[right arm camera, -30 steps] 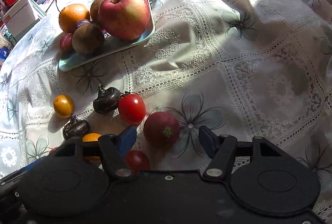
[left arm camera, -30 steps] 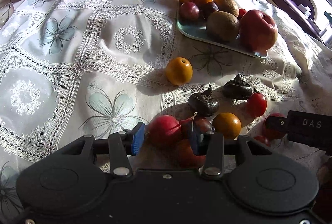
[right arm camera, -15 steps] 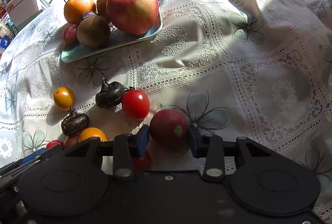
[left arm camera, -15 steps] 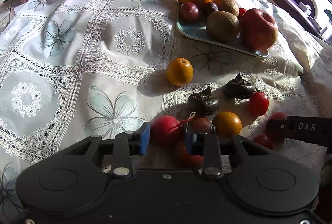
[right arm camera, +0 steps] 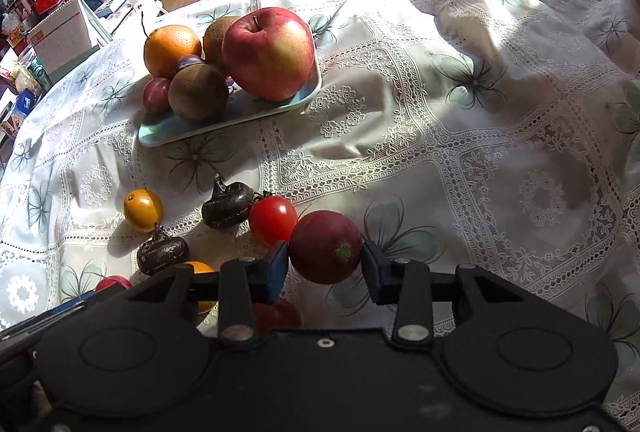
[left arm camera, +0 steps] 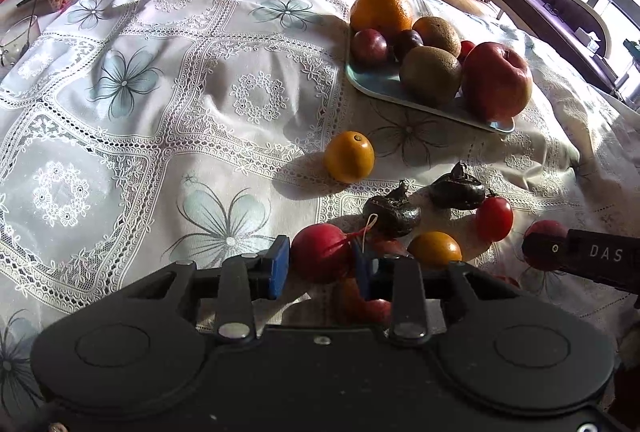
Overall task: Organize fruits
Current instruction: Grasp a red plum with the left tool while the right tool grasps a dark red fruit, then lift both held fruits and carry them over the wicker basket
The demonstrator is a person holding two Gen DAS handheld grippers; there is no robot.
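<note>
Left gripper [left arm camera: 320, 266]: clamped on a red radish [left arm camera: 320, 256], low over the cloth.
Right gripper [right arm camera: 325, 264]: pinching a dark red radish [right arm camera: 326, 246].
Tray [right arm camera: 236, 112]: already holds apple, orange, kiwis, plums.
Left to go: tomato [right arm camera: 273, 220], small orange [left arm camera: 349, 157], dark pieces.

Right gripper [right arm camera: 325, 264]: blue pads pressed against both sides of a dark red round fruit [right arm camera: 326, 246], near centre.
Cherry tomato [right arm camera: 273, 220]: touching that fruit's left side.
Dark wrinkled fruits: one [right arm camera: 227, 204] just left of the tomato, another [right arm camera: 162, 253] nearer and further left.
Small orange fruit [right arm camera: 143, 210]: left, on the lace tablecloth [right arm camera: 460, 152].
Pale blue tray [right arm camera: 192, 122]: far left, holding a big red apple [right arm camera: 269, 53], a large orange [right arm camera: 172, 48], a brown kiwi [right arm camera: 198, 91] and a small plum [right arm camera: 156, 94].
</note>
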